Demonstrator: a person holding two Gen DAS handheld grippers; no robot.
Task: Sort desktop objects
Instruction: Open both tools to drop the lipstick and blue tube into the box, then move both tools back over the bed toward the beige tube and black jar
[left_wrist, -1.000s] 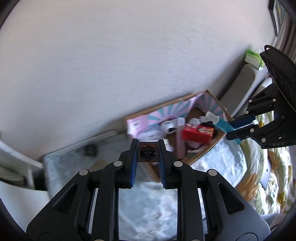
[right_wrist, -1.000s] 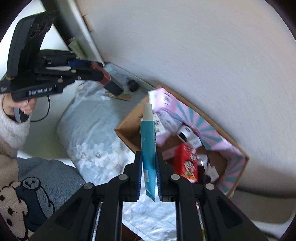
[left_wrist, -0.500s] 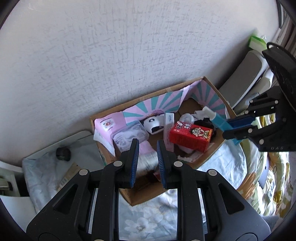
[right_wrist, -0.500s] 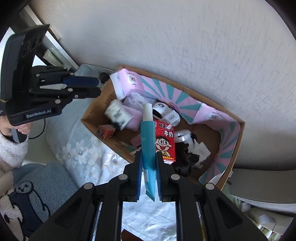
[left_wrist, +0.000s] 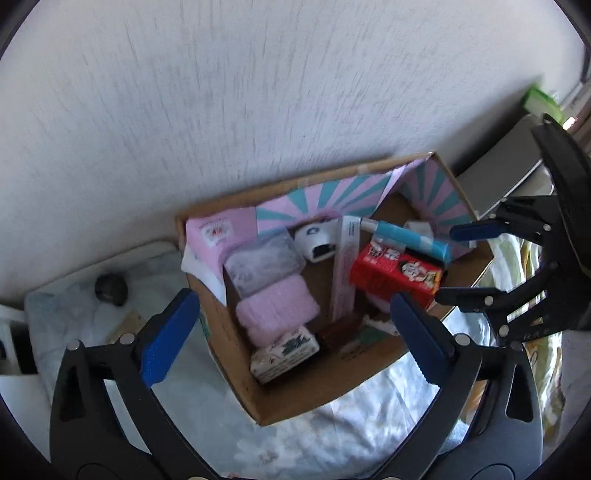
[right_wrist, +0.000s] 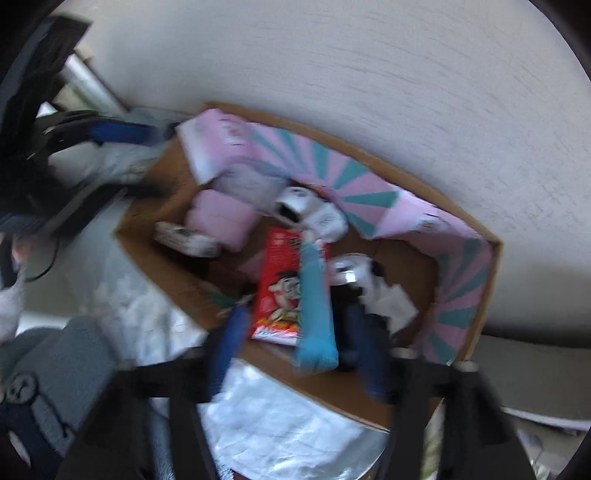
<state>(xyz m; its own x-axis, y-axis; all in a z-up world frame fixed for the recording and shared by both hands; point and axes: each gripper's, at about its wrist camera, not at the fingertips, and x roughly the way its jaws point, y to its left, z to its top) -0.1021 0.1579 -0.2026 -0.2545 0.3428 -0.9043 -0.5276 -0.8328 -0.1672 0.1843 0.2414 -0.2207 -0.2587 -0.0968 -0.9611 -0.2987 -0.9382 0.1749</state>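
A cardboard box with a pink and teal lining sits against the wall and holds several items. A blue tube lies on a red snack carton inside it. My left gripper is open and empty above the box's near edge. My right gripper is open over the box, and the blue tube lies loose between its fingers on the red carton. The right gripper also shows at the right of the left wrist view. The right wrist view is blurred.
In the box lie a pink cloth, a white patterned packet, a white round device and a pale flat stick. A dark round object lies on the floral bedding left of the box.
My left gripper opened and dropped its small dark box into the cardboard box. My right gripper moved over the box, opened, and the blue tube fell onto the red carton.
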